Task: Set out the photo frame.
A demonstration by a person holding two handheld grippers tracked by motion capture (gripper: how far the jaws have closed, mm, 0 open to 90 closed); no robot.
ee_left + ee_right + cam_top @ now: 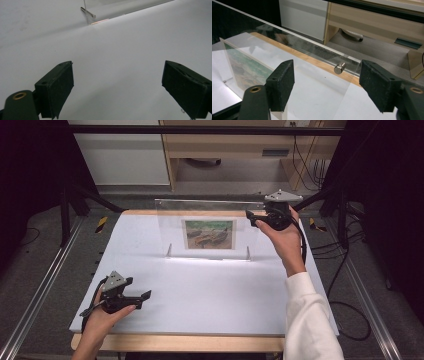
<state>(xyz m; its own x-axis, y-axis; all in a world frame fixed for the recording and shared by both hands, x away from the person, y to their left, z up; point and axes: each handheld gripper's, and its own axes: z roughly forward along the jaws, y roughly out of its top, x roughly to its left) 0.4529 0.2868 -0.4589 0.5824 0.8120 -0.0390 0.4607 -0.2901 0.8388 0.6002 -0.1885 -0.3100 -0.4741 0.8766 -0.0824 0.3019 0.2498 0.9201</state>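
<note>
Clear acrylic forms the picture frame (pixel 210 227), which stands upright toward the far side of the bench (pixel 200 295) on two small metal feet, with a printed picture (pixel 209 234) sandwiched in its middle. You hold the right claw (pixel 252 217) at the frame's upper right corner. In the right gripper view its jaws are spread and press on nothing, with the top edge of the panel and a silver stud (pixel 339 68) lying in the gap between them. Judge this as a position for steadying or releasing the corner: the panel is tall and thin, so a hold high on the edge controls tipping best.

Your left claw (pixel 142 296) rests low over the near left part of the white sheet (pixel 112 50), well apart from the frame. Its jaws are spread wide with only bare sheet between them. One metal foot (pixel 88 12) shows far ahead of it in the left gripper view.

Observe the following edges:
- The frame stands near the far edge of the bench, leaving little room behind it.
- The wide open area lies on the near side, between the frame and your left hand (pixel 102 317).
- Move the frame toward you rather than away, and keep the right claw clear of the stud.
</note>
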